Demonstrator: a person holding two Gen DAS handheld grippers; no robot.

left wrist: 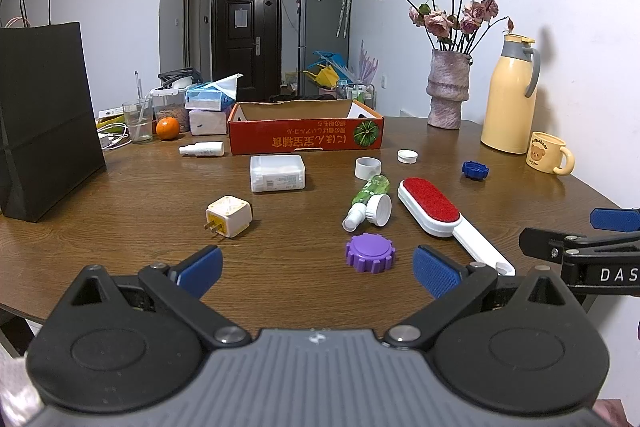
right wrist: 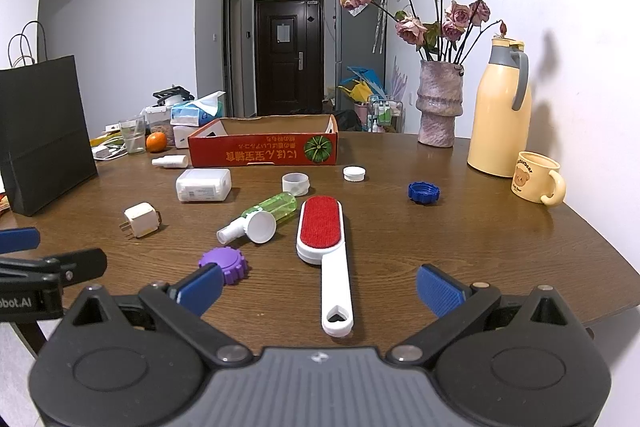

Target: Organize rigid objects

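Note:
Loose items lie on the brown table point(left wrist: 304, 227): a purple cap point(left wrist: 370, 252) point(right wrist: 223, 263), a red-and-white lint brush point(left wrist: 442, 219) point(right wrist: 325, 247), a green spray bottle point(left wrist: 367, 201) point(right wrist: 264, 214), a white plug adapter point(left wrist: 229, 221) point(right wrist: 140, 219), a white plastic box point(left wrist: 277, 173) point(right wrist: 203, 185), a blue cap point(left wrist: 475, 170) point(right wrist: 423, 192), and a red cardboard box point(left wrist: 306, 134) point(right wrist: 264, 143), open-topped, at the back. My left gripper point(left wrist: 318, 269) is open and empty, just short of the purple cap. My right gripper point(right wrist: 320, 289) is open, its fingers either side of the brush handle.
A black paper bag point(left wrist: 40, 115) stands at the left. A vase of dried roses point(left wrist: 447, 89), a yellow thermos point(left wrist: 509, 95) and a bear mug point(left wrist: 548, 153) stand at the right. An orange, a glass and tissue boxes crowd the far left corner.

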